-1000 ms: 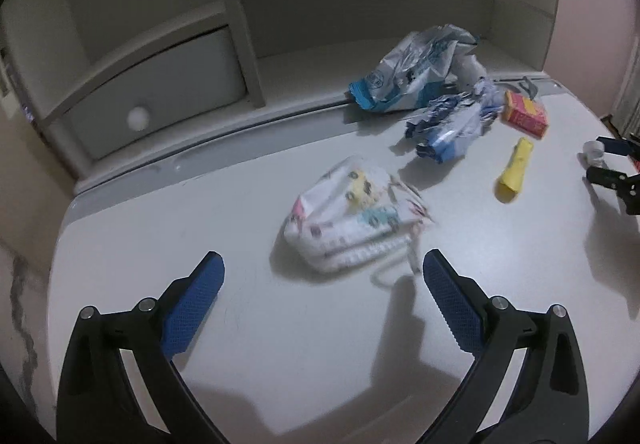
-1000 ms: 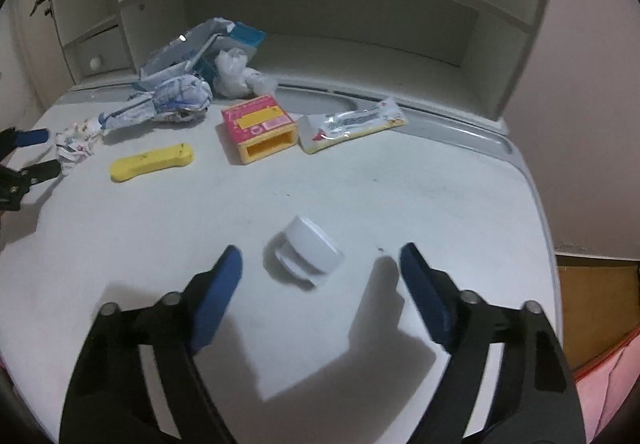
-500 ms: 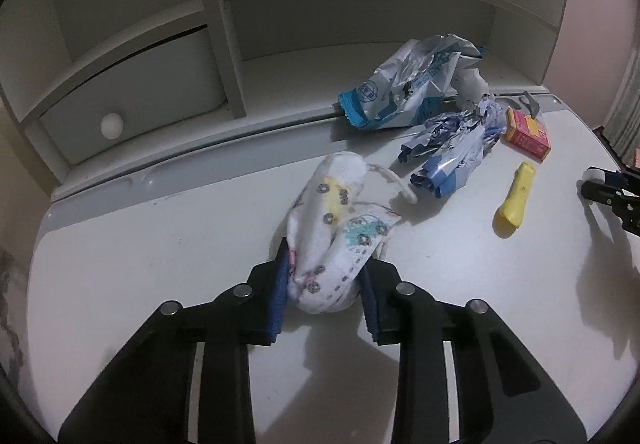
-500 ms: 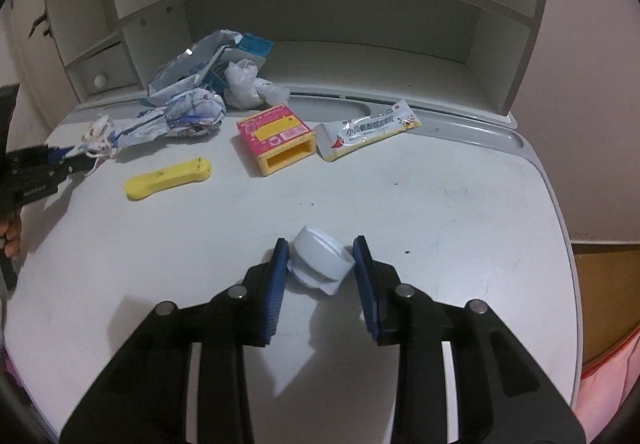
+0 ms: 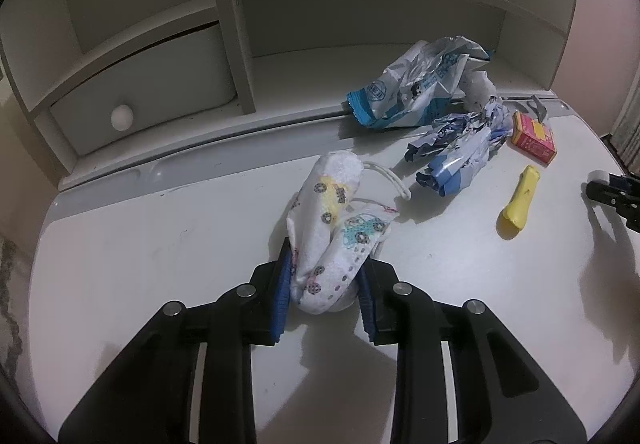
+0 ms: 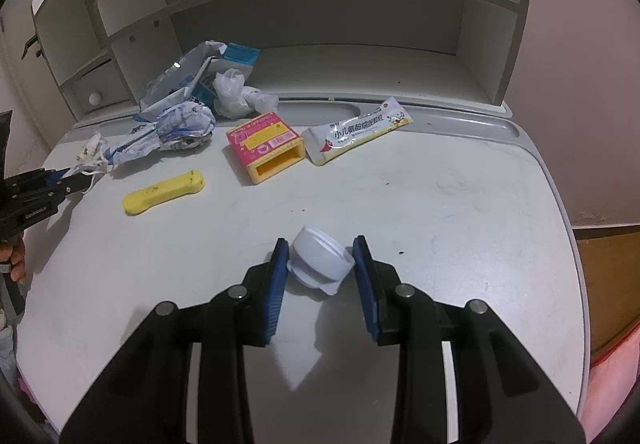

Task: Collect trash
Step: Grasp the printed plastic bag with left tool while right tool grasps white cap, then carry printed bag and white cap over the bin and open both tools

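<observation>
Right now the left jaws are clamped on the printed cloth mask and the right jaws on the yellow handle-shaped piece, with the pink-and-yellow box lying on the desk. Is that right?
Not quite. The right gripper is clamped on the white plastic cap, as the right wrist view shows; the yellow handle-shaped piece lies untouched on the desk. The left gripper does hold the printed cloth mask, and the pink-and-yellow box lies on the desk.

So it's a white desk (image 6: pixel 460 204) with a shelf unit (image 6: pixel 320 24) at the back. Lying on it: a crumpled blue-and-white bag (image 5: pixel 416 88) half on the shelf ledge, a scrunched wrapper (image 5: pixel 460 144), white plastic wad (image 6: pixel 240 94), pink-and-yellow box (image 6: pixel 266 146), sachet (image 6: pixel 356 134), and a yellow handle thing (image 6: pixel 164 192). Plus a printed face mask (image 5: pixel 336 236) and a white cap (image 6: pixel 320 260) near the front.
</observation>
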{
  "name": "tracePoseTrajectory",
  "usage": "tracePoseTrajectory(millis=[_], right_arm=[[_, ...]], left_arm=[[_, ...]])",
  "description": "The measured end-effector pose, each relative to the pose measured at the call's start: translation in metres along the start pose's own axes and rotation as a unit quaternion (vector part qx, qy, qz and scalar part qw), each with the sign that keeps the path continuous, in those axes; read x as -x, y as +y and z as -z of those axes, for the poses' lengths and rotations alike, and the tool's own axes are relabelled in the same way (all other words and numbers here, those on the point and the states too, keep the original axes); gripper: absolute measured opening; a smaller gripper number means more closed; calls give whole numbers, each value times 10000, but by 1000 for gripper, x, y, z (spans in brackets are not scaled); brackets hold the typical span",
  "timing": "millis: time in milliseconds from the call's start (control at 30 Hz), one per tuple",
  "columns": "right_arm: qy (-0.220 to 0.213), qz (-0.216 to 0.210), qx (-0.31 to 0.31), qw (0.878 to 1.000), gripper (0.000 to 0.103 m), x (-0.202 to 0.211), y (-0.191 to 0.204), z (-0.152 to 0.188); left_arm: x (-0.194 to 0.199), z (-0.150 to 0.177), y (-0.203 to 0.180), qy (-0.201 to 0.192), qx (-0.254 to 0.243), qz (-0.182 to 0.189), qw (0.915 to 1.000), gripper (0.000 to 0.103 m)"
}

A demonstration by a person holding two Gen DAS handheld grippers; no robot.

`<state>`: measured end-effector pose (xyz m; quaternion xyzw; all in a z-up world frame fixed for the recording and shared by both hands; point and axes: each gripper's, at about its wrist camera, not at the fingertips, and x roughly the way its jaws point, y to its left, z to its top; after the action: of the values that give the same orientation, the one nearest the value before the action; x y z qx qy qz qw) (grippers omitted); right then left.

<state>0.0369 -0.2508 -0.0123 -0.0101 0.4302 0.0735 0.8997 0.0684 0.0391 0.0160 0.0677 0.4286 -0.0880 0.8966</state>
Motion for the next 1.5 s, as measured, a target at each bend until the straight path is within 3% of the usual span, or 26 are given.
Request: tracePoseTrajectory(millis=[900,1033,1167,1233,1300,1400,1500], right_arm=[[37,250,167,9995,33,-1,5,-2],[-682,42,0,9977,33,28,-1,5],[-1208,-311,-653,9900,33,83,-35,34],[-1514,-219,-947,9837,33,121,-59,53],[-1827,102,-1266,9749,33,167,-88,79],[-2137,391,-1953,9564,33,232,-138,129],[-2044,848,-2647,9386,33,272,-187,190]], left_arm=[[0,-1,1,-3,15,-15,10000,28],[15,2,1,-247,401,212,9987,28],[70,-9,-55,-903,22,710,9934,28],[102,-15,-109,-1166,-391,1363,9830,28],[127,-12,-171,-1291,-858,2038,9667,28],[148,10,-273,-1071,-1654,3019,9327,28],[156,59,-373,-558,-2406,3814,8908,28]])
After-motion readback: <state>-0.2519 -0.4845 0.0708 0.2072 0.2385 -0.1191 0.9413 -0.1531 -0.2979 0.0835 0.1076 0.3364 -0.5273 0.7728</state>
